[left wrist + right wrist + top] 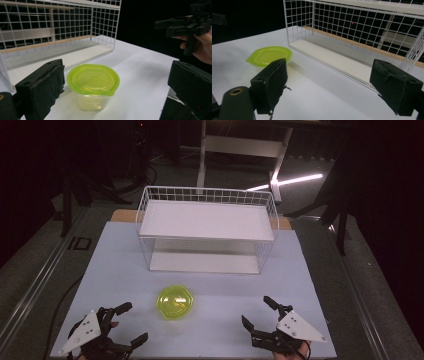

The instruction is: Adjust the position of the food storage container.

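A small clear tub with a lime-green lid [175,302] stands on the white table, in front of the wire shelf. In the left gripper view the tub [93,86] sits ahead between the jaws, untouched. My left gripper [127,322] rests open near the table's front left edge. My right gripper [259,312] stands open at the front right, nothing between its jaws. The right gripper view shows the green lid [270,55] off to the left, beyond the left jaw. The other hand with its gripper [186,25] appears far off in the left gripper view.
A white two-level wire shelf [207,227] stands at the back middle of the table [295,285]; its lower board [332,58] lies ahead in the right gripper view. Dark floor and a desk frame [240,145] lie beyond.
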`<state>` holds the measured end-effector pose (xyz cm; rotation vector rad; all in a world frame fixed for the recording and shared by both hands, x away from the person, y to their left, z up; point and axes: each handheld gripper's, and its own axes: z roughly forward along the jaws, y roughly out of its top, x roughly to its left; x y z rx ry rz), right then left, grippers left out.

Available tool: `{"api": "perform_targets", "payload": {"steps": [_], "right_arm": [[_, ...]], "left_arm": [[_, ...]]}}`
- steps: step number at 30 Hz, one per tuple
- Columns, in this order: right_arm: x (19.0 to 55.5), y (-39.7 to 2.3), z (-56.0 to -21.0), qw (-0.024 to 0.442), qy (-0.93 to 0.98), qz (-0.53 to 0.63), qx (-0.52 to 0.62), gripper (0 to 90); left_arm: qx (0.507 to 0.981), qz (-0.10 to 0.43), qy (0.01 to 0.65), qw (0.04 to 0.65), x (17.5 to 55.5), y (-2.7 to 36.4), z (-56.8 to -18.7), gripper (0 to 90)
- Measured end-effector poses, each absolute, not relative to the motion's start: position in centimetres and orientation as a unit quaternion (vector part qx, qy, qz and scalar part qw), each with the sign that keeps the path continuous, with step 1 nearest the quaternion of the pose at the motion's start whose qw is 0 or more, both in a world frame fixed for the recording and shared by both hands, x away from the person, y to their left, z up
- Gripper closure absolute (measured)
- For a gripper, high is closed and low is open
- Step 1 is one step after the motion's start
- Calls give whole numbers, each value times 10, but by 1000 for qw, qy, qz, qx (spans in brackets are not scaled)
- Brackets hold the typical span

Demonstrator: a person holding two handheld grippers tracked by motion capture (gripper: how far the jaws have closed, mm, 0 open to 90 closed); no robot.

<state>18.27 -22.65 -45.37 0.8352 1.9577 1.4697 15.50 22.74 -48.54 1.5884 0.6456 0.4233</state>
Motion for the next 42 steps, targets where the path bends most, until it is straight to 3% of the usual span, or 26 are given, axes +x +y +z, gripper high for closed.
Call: {"api": "perform_targets", "payload": {"steps": [6,15,17,19,21,23,24,26,27,30,37,38,42], "right_arm": [[181,-226,-452,283,726,547,306,145],[181,-223,-452,277,724,555,303,144],[181,-222,-452,275,724,558,299,144],[180,-221,-452,275,724,559,296,144],[181,-221,-452,273,724,561,296,144],[182,-220,-452,271,724,561,297,144],[182,-220,-452,268,724,562,296,144],[182,-219,-453,266,727,560,297,144],[182,-218,-453,264,727,560,298,144],[182,-218,-454,262,727,560,298,144],[184,-218,-454,256,727,561,301,145],[184,-218,-455,255,727,562,301,145],[184,-217,-455,247,729,560,305,145]], "left_arm": [[693,181,291,634,153,228,-483,18],[733,196,300,578,149,222,-482,19],[735,217,294,572,145,223,-480,181],[736,219,302,565,145,222,-480,216],[736,217,308,562,146,221,-483,341],[743,211,320,548,148,219,-485,368],[743,211,320,548,148,219,-485,466],[750,189,333,539,152,218,-489,506],[755,186,336,531,153,217,-491,567],[771,173,348,505,158,214,-498,642],[773,153,378,487,168,216,-502,709],[773,148,382,484,169,216,-504,764],[780,160,386,466,173,211,-509,815]]}}
